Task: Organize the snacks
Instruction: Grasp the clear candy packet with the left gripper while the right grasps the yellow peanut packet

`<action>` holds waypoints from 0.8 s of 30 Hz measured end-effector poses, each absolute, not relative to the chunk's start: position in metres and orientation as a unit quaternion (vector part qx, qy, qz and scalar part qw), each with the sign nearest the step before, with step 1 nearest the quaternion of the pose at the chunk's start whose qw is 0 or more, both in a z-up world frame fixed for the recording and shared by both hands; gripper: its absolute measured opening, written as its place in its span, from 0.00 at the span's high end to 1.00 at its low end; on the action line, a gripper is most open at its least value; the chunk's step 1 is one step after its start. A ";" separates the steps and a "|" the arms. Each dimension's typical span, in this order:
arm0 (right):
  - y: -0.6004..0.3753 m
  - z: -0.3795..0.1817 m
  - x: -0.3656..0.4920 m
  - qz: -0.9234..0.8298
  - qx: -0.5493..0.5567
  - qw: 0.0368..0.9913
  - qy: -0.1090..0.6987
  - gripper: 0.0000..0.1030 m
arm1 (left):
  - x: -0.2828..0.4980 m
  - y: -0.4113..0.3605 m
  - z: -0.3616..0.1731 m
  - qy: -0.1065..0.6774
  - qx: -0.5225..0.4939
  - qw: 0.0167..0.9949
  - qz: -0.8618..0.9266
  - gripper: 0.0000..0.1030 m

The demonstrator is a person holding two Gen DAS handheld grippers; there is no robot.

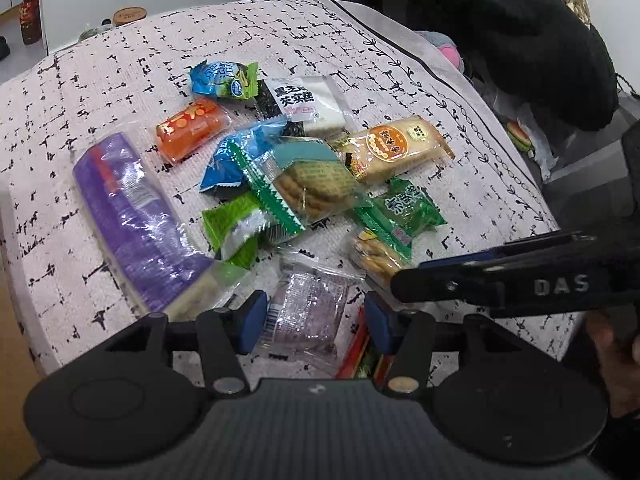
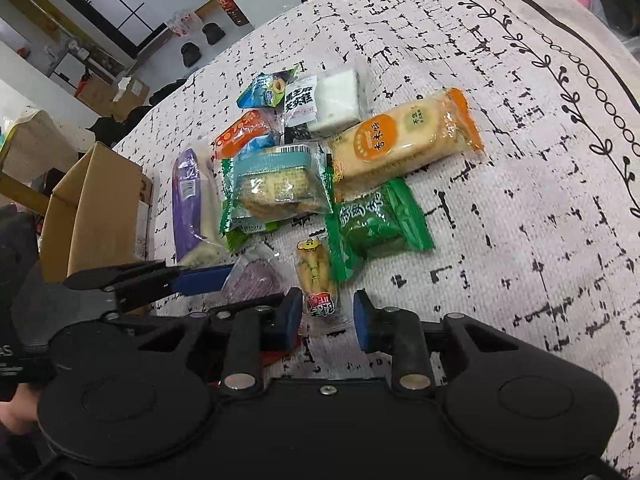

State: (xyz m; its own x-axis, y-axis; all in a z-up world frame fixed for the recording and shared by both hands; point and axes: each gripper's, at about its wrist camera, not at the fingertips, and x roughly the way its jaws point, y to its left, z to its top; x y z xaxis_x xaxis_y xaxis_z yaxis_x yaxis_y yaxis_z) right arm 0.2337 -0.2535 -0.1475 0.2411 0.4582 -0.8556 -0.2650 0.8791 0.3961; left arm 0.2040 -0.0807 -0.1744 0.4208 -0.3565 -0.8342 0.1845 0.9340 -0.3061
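Several wrapped snacks lie in a pile on a white patterned cloth. My left gripper is open, its pads on either side of a clear pack with a purple cake, low over it. My right gripper is open around the near end of a small clear pack of yellow sticks. The right gripper also shows in the left wrist view. The left gripper shows in the right wrist view beside the purple cake. A long purple pack lies at the left.
A green pack, an orange-ended biscuit pack, a green-edged cracker pack, an orange pack and a white cake pack fill the pile. An open cardboard box stands off the cloth's left edge. A red wrapper lies under my left gripper.
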 end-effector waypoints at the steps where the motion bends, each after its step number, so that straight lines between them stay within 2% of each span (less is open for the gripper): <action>1: -0.254 -0.147 0.232 0.231 0.083 0.784 0.571 0.73 | 0.204 -0.083 -0.174 0.512 -0.077 0.841 -0.158 0.55; 3: -0.254 -0.147 0.230 0.228 0.079 0.785 0.570 0.72 | 0.203 -0.083 -0.174 0.510 -0.075 0.844 -0.150 0.65; 6: -0.246 -0.148 0.229 0.226 0.070 0.786 0.571 0.69 | 0.203 -0.076 -0.173 0.508 -0.093 0.844 -0.146 0.68; 9: -0.238 -0.149 0.228 0.233 0.055 0.787 0.568 0.68 | 0.199 -0.075 -0.170 0.503 -0.093 0.848 -0.139 0.69; 14: -0.238 -0.145 0.228 0.235 0.061 0.789 0.564 0.75 | 0.192 -0.068 -0.160 0.489 -0.099 0.857 -0.132 0.69; 24: -0.237 -0.106 0.218 0.255 0.072 0.812 0.520 0.76 | 0.185 -0.053 -0.126 0.446 -0.098 0.881 -0.124 0.69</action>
State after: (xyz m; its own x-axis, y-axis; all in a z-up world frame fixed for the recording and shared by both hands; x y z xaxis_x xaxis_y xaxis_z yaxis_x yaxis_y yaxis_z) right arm 0.2175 -0.2367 -0.1060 0.3285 0.4896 -0.8077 -0.3388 0.8593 0.3831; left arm 0.1850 -0.0533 -0.1257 0.5717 -0.3052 -0.7616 0.1300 0.9502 -0.2832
